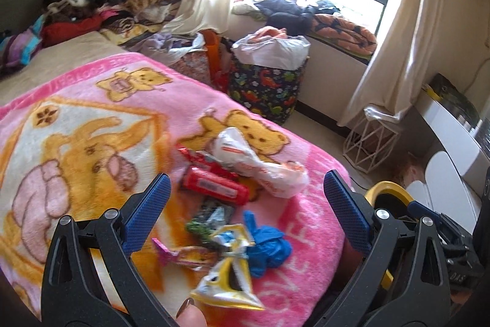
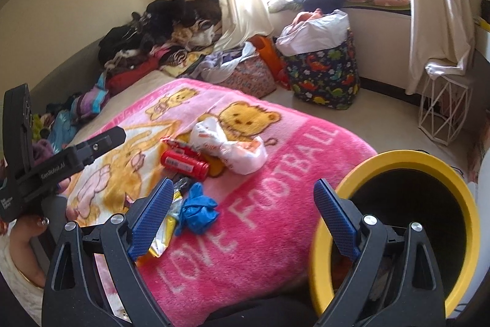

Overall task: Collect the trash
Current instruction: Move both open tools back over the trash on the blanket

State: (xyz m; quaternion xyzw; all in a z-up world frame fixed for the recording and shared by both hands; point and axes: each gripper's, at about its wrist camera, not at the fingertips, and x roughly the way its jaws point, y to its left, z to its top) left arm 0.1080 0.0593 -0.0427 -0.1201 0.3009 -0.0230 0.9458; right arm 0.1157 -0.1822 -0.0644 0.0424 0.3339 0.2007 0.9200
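A heap of trash lies on the pink teddy-bear blanket (image 1: 92, 143): a crumpled white plastic bag (image 1: 260, 164), a red packet (image 1: 214, 186), a blue glove (image 1: 266, 244), a yellow-and-white wrapper (image 1: 226, 281) and a pink wrapper (image 1: 183, 256). My left gripper (image 1: 246, 183) hovers open just above and before the heap, holding nothing. My right gripper (image 2: 243, 186) is open too, with the blue glove (image 2: 197, 210) beside its left finger and the yellow-rimmed black bin (image 2: 398, 161) behind its right finger. The white bag (image 2: 226, 146) and red packet (image 2: 183, 164) lie further off.
A dinosaur-print basket (image 2: 324, 75) stuffed with a white bag stands on the floor past the bed. A white wire stand (image 2: 441, 109) is by the curtain. Piled clothes (image 2: 159, 29) cover the bed's far end. The left gripper's body (image 2: 61, 161) shows at the left edge.
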